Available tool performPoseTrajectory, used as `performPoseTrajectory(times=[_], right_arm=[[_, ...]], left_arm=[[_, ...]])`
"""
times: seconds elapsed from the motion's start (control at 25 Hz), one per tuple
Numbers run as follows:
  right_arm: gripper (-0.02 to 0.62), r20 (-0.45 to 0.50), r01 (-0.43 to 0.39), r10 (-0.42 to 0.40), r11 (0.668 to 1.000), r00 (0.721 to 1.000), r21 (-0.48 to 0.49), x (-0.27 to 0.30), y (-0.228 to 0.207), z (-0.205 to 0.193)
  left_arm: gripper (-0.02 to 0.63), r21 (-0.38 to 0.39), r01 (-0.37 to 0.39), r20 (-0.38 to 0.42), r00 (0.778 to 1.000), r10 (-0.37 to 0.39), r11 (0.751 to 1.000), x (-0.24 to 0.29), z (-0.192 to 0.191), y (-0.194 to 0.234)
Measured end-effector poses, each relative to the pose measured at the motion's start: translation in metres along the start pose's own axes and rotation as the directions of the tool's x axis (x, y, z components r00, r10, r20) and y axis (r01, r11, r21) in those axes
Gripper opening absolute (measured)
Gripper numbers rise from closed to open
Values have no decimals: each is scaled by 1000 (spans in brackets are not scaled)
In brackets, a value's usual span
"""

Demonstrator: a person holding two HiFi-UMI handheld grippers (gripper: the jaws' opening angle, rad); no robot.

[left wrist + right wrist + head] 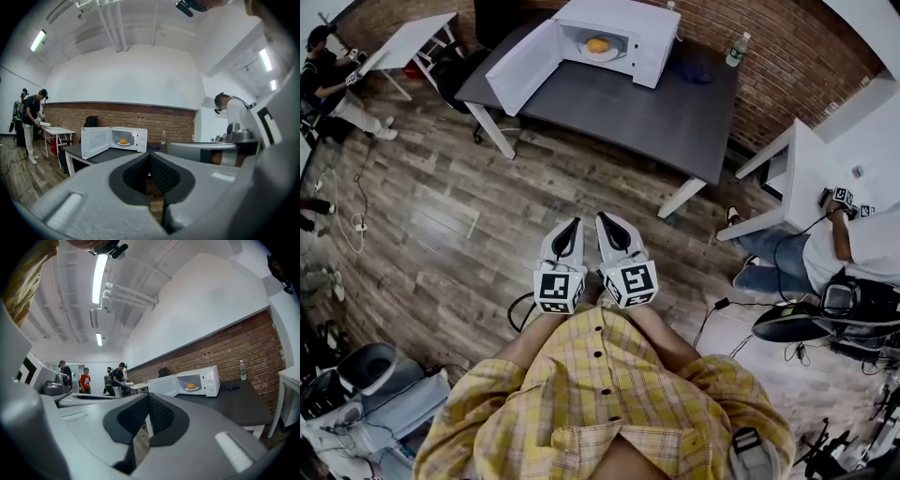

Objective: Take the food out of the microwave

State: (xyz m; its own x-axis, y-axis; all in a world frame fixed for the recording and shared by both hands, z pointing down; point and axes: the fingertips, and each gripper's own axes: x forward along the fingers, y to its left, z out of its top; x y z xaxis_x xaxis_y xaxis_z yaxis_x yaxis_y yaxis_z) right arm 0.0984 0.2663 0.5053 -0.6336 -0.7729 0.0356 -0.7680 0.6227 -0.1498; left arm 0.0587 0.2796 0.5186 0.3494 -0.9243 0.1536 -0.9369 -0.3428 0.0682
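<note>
pre-approach, nothing grasped yet. i'm standing back on the wood floor (pixel 441 216), well apart from the dark table (pixel 656 122). left gripper (pixel 572 225) and right gripper (pixel 605 221) sit side by side just in front of my chest, pointing toward the table. in the left gripper view the jaws are clenched together at the tips with nothing between them; same in the right gripper view, tips closed and empty.

microwave (pixel 649 42) is on the far part of the table, its door (pixel 520 67) swung open to the left. food (pixel 596 44), a round yellow-orange item, sits on a white plate (pixel 606 55) inside the cavity. water bottle (pixel 736 49) stands at the table's far right corner, apart from the microwave.

step as i judge it: the door's open, so the reach-in comes next. that calls for walking up to the table, opening one gripper's jaws, going into the cavity low and level, and taking the plate by its rim so the food doesn't roll off.
</note>
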Motion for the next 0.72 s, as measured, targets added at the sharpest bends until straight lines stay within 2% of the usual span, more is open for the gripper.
performPoseTrajectory(times=[0.36, 0.72], right_arm=[[0, -12, 60, -60, 998, 998, -22, 47, -38, 4], [0, -31, 61, -62, 998, 998, -29, 115, -67, -2]], left_arm=[[-2, -20, 23, 11, 1000, -23, 1000, 50, 6, 29], [-2, -42, 42, 8, 999, -42, 998, 114, 7, 72]])
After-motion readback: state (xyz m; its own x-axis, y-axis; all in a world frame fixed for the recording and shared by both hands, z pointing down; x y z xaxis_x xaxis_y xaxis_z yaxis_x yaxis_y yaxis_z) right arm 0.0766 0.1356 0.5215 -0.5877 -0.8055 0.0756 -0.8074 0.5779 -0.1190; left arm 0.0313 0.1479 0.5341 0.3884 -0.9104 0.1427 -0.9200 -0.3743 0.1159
